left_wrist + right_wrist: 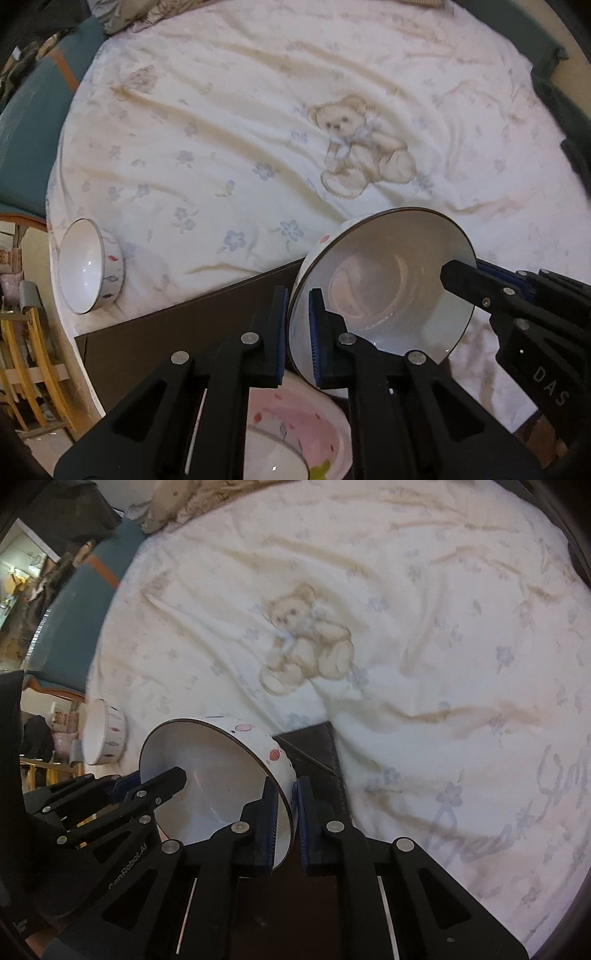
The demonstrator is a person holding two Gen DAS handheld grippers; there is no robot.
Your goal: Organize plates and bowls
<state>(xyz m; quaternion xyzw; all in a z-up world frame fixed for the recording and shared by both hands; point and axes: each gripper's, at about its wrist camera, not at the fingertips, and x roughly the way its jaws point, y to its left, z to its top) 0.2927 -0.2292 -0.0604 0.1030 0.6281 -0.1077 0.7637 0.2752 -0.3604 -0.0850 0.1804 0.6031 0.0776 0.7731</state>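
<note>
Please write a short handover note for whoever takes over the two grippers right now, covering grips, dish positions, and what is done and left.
Left gripper: shut on the rim of the large bowl.
Right gripper: shut on the opposite rim of the same bowl, which is held tilted between the two over the dark mat.
Pink-patterned dish: directly below the left gripper, at the near edge.
Small bowl: alone on the teddy-bear sheet, off to the left, apart from the mat.
Done: nothing visibly stacked yet.
Left: set the large bowl down, probably with the pink dish, then fetch the small bowl.
</note>
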